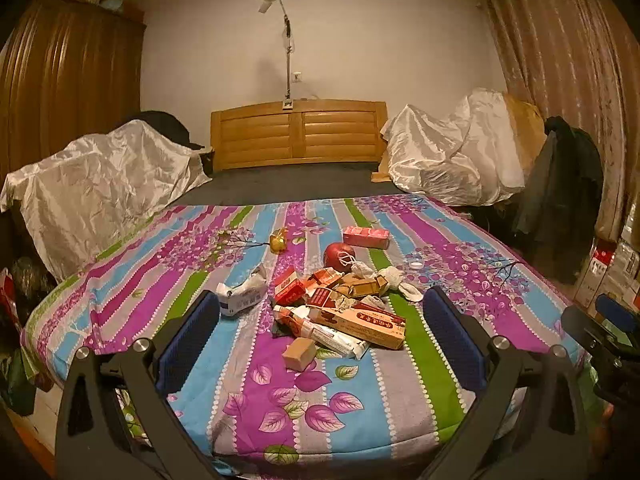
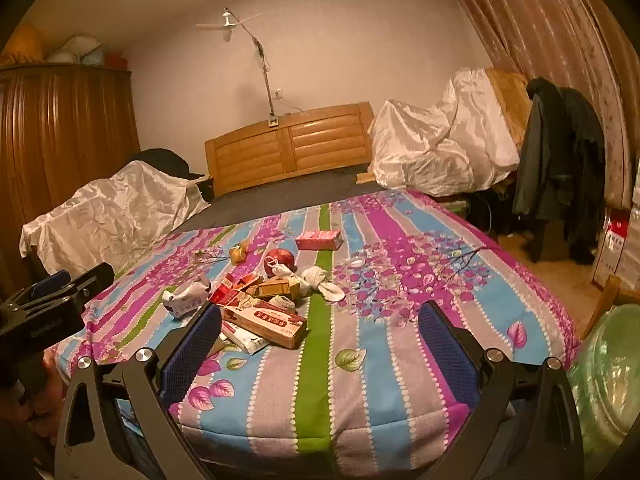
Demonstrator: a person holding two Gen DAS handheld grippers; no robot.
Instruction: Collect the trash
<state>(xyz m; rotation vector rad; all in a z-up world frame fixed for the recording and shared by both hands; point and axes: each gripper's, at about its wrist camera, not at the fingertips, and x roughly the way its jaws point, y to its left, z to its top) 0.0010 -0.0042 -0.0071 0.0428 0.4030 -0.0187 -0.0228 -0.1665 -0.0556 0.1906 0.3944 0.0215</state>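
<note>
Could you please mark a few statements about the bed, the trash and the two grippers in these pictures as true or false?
1. Both the left gripper and the right gripper are open and hold nothing. True.
2. The trash pile lies on the floor. False: it lies on the striped bedspread.
3. A pink box lies apart from the pile, farther toward the headboard. True.
4. The red round fruit is held by the left gripper. False: it rests on the bedspread.

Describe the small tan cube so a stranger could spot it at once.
Start at the striped floral bedspread and find the trash pile near its foot. The tan cube sits at the pile's nearest edge, plain and unprinted, unlike the red-and-white printed boxes behind it.
</note>
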